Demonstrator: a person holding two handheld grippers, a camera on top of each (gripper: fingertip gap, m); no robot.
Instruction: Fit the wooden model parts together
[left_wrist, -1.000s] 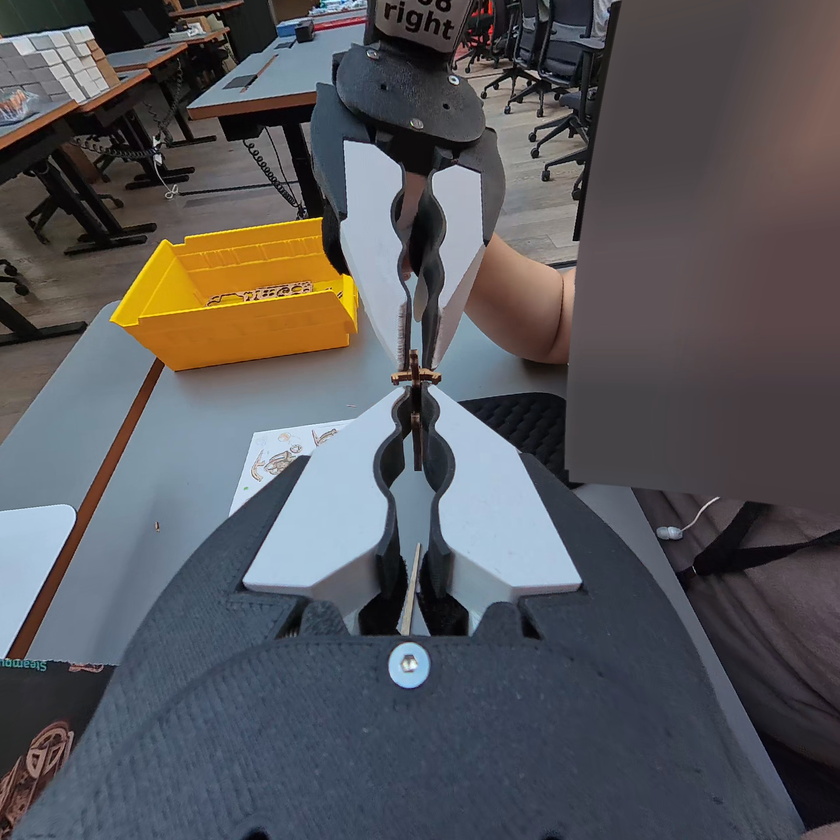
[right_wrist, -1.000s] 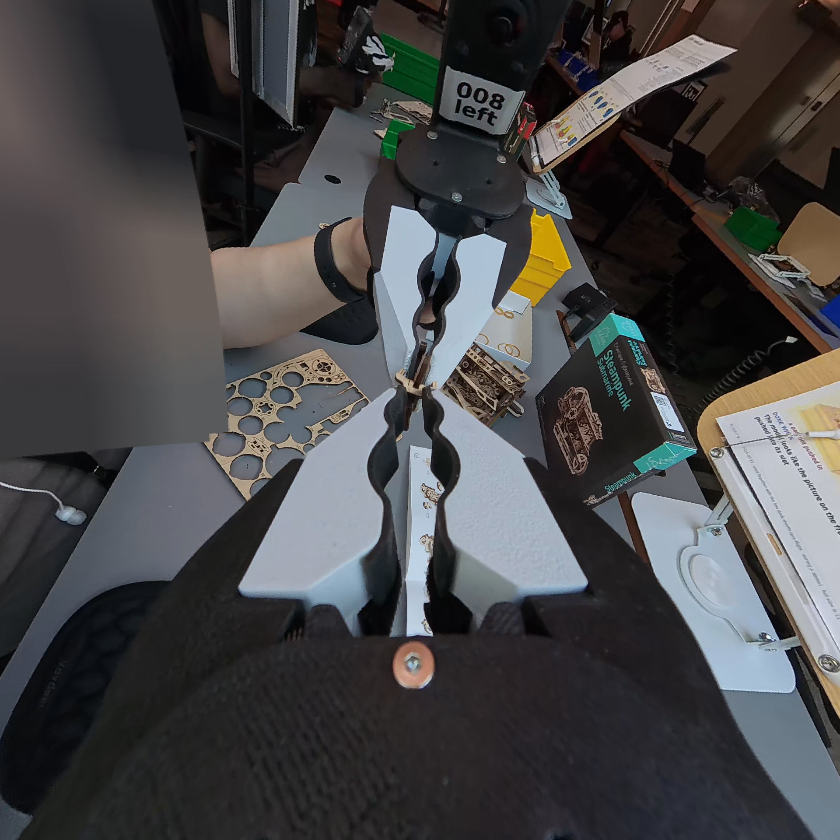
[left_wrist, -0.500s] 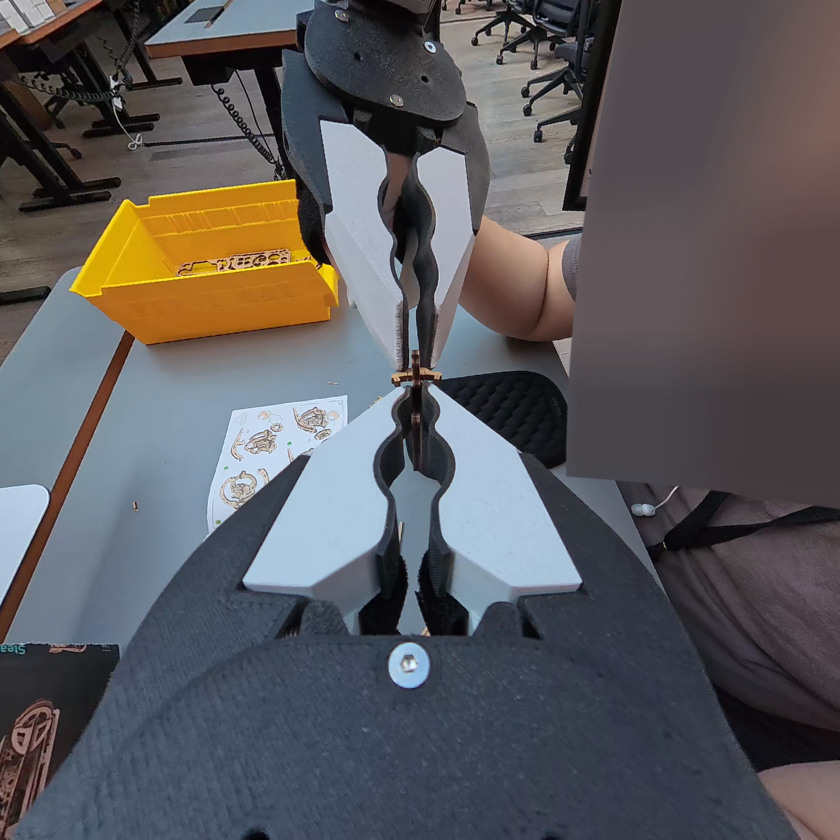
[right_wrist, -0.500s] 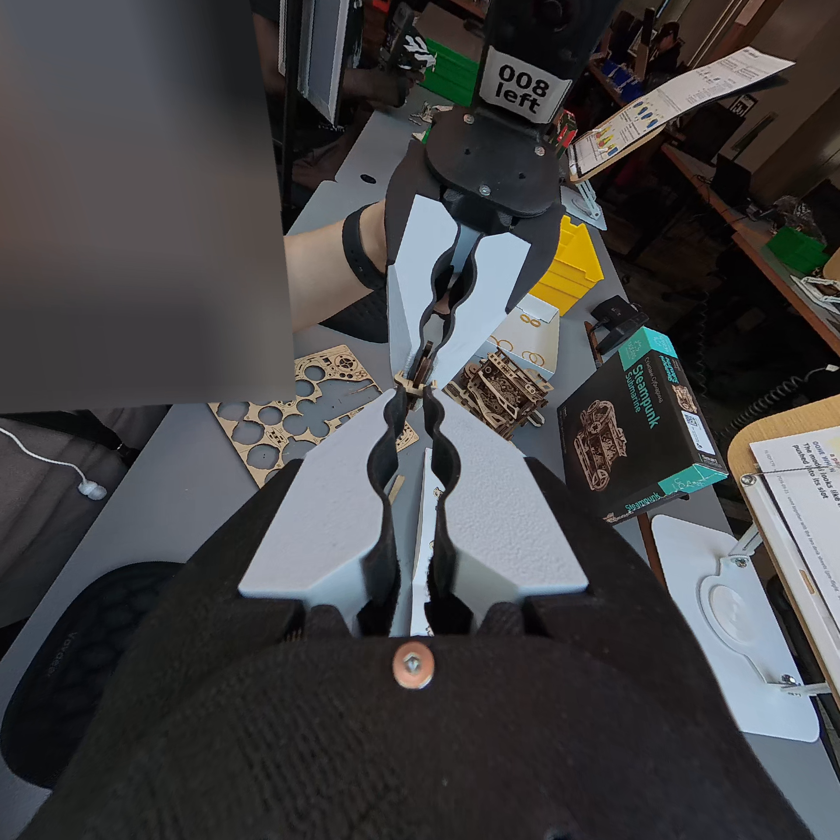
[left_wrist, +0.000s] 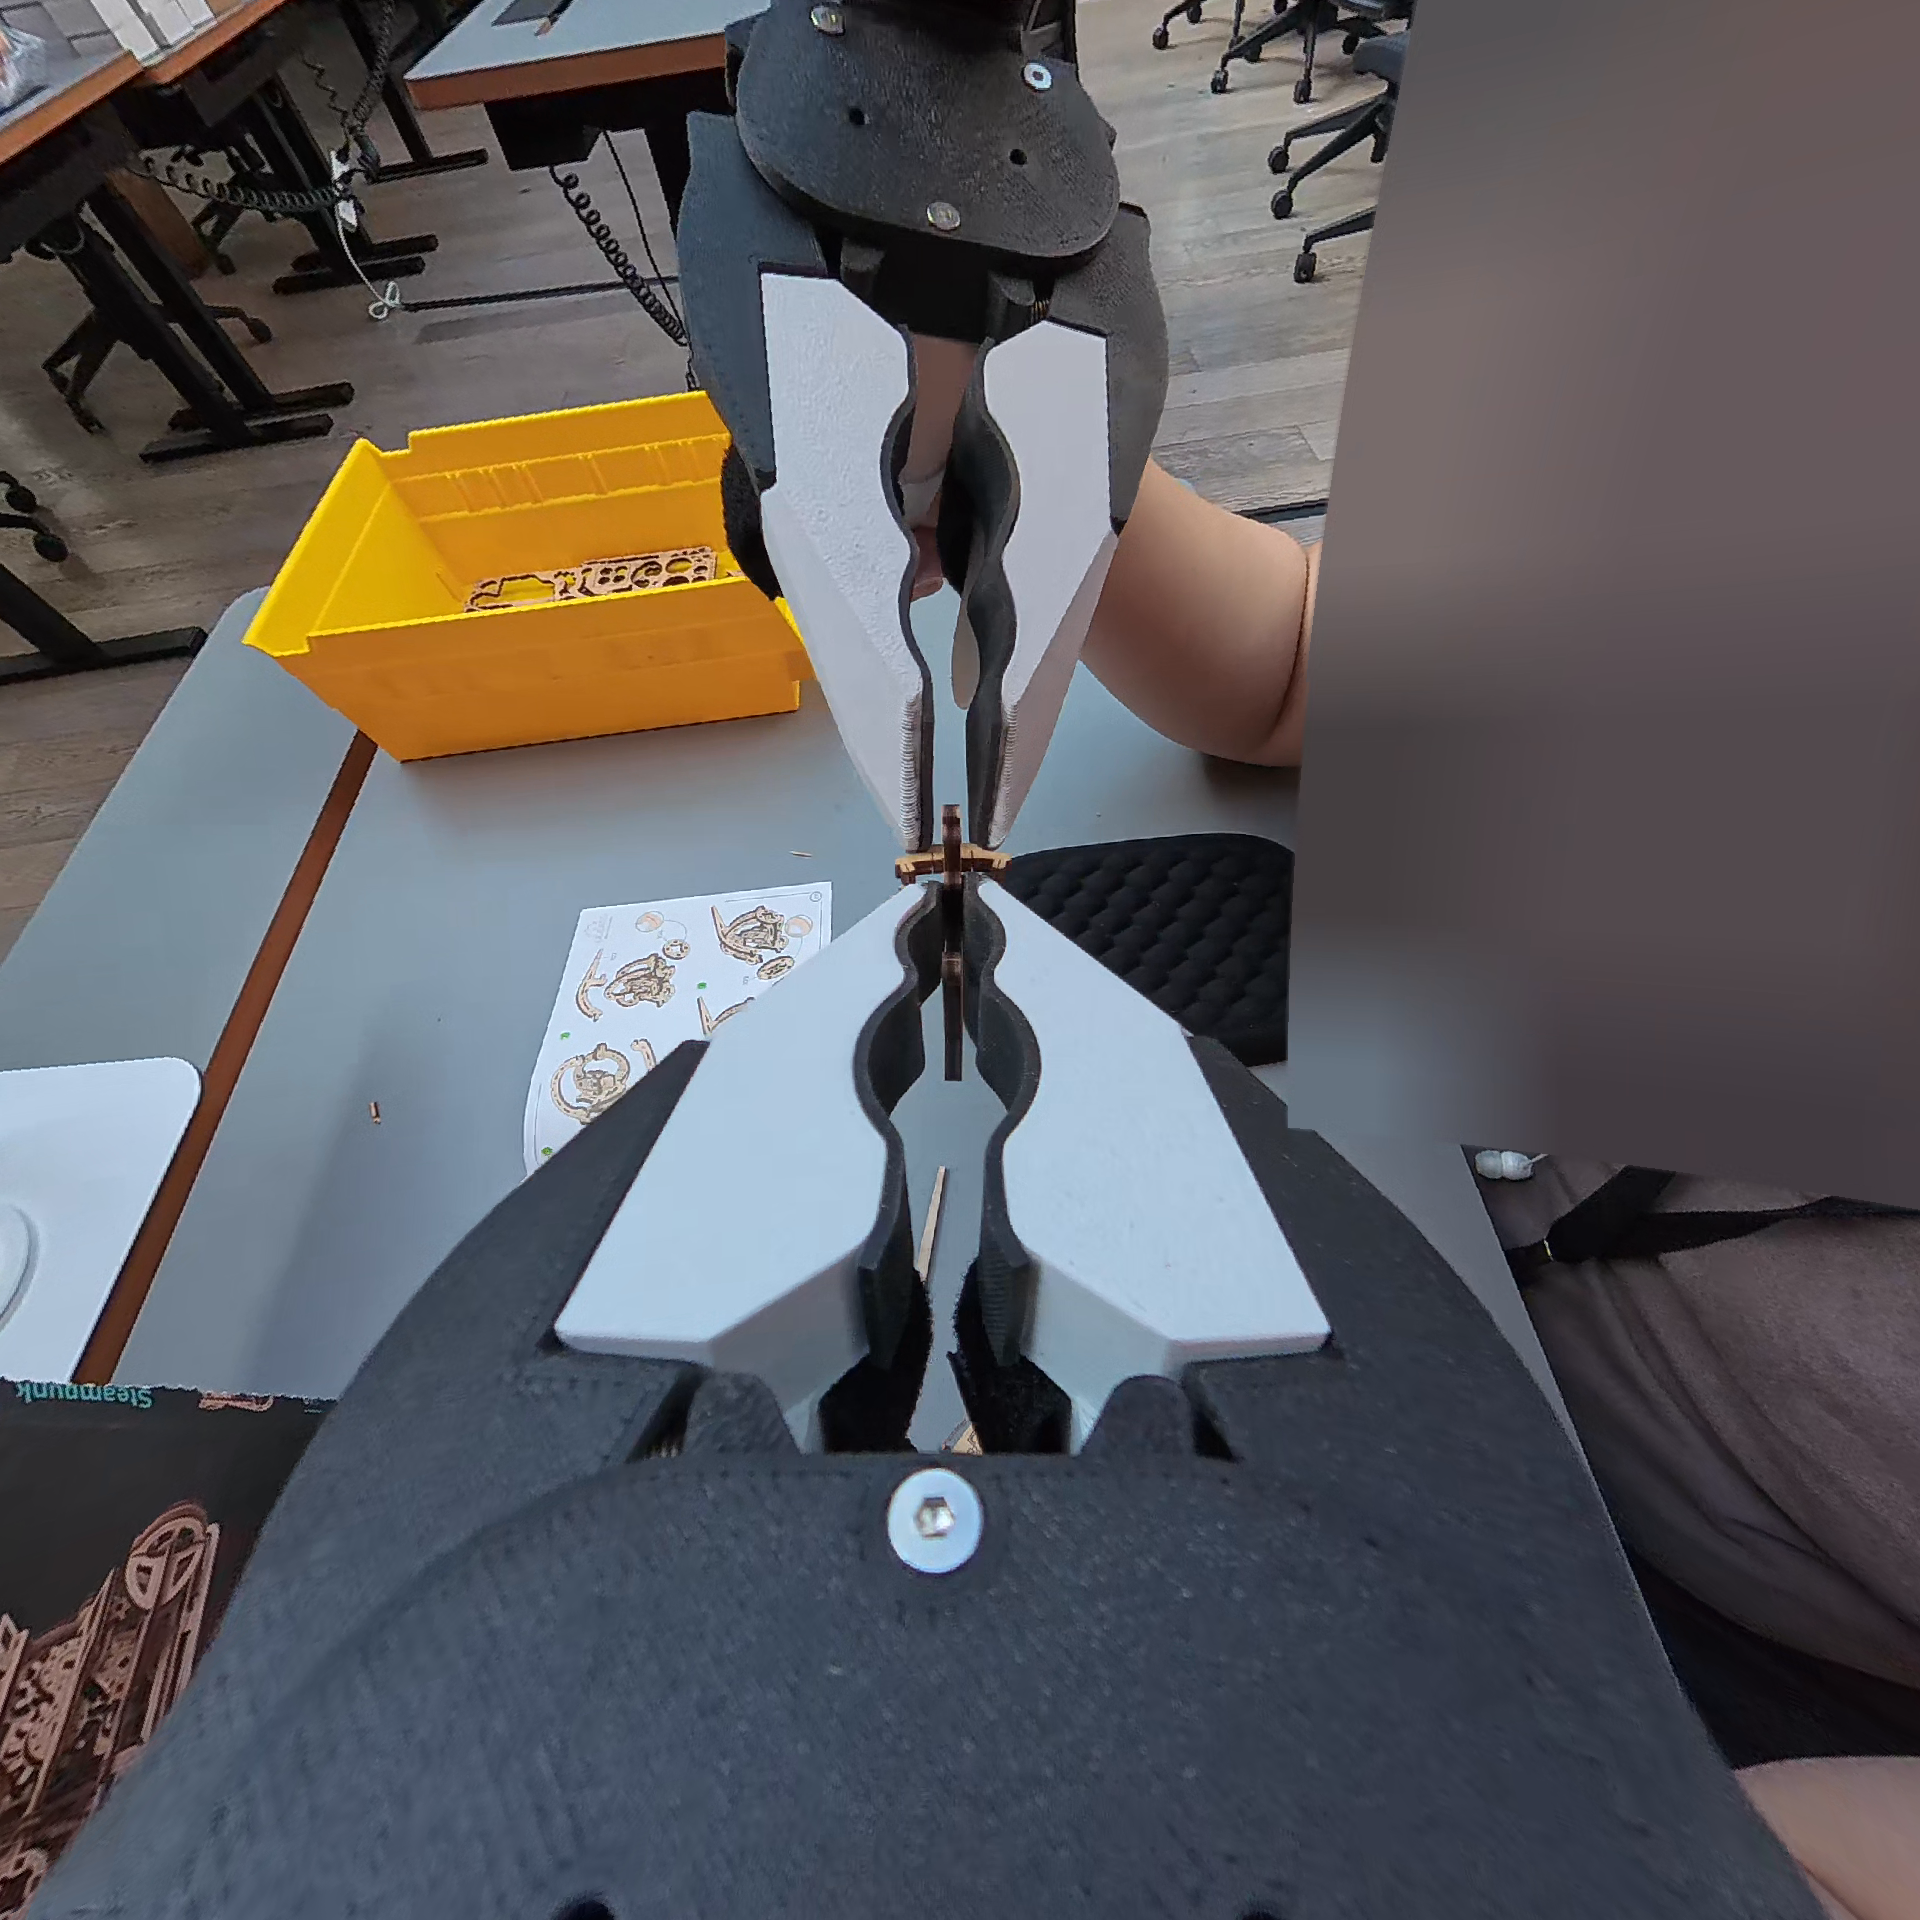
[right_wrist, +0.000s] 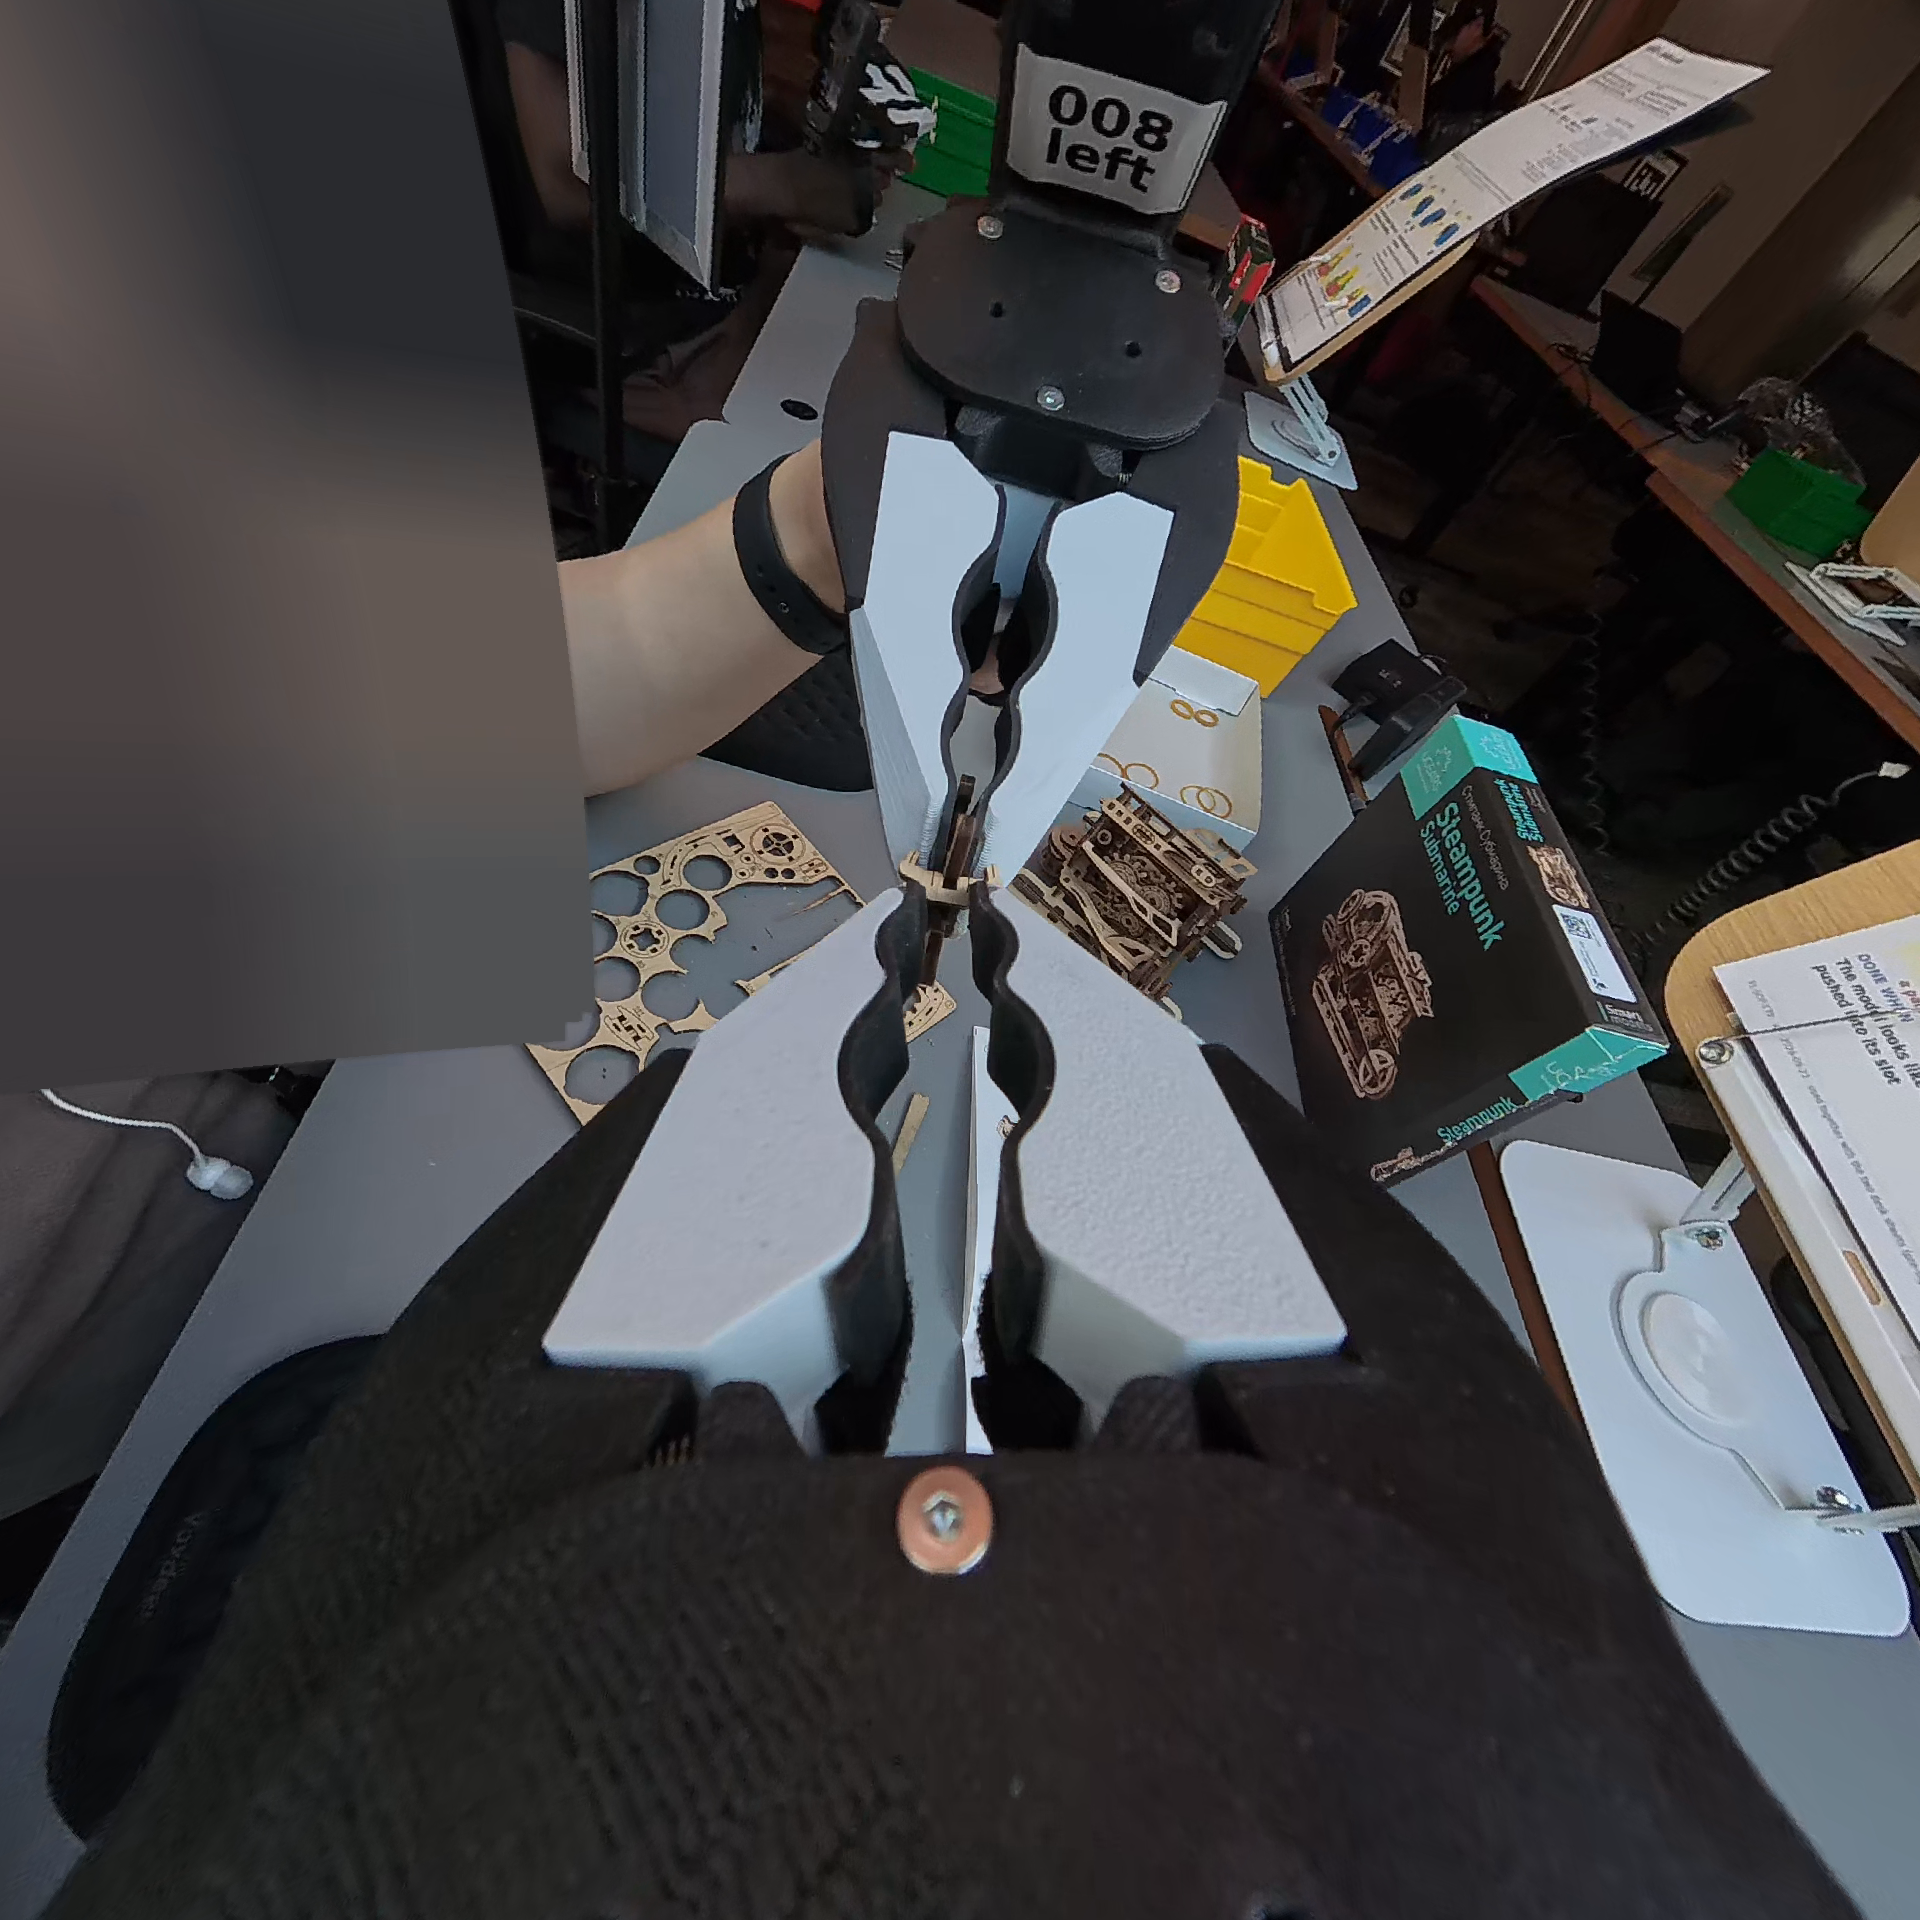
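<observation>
My left gripper (left_wrist: 949, 902) is shut on a thin flat wooden part (left_wrist: 952, 997), seen edge-on between its fingers. My right gripper (left_wrist: 952, 831) faces it tip to tip from the far side, shut on a second wooden part. A small pale cross-piece (left_wrist: 951, 860) sits where the two parts meet. In the right wrist view my right gripper (right_wrist: 941, 906) is in front and the left gripper (right_wrist: 958, 844) opposite, with the joined wooden parts (right_wrist: 943, 883) between them above the grey table (right_wrist: 436, 1143).
A yellow bin (left_wrist: 520, 623) with a wooden sheet stands far left. A picture sheet (left_wrist: 675, 987) and black mat (left_wrist: 1164, 935) lie below the grippers. A built wooden model (right_wrist: 1132, 883), punched-out sheet (right_wrist: 686, 925), white box (right_wrist: 1184, 748) and black box (right_wrist: 1455, 925) are nearby. Left and right tips are no more than a few centimetres apart.
Both grippers have stayed tip to tip on the wooden parts. The pair has shifted and tilted slightly over the table. The grips look the same.
</observation>
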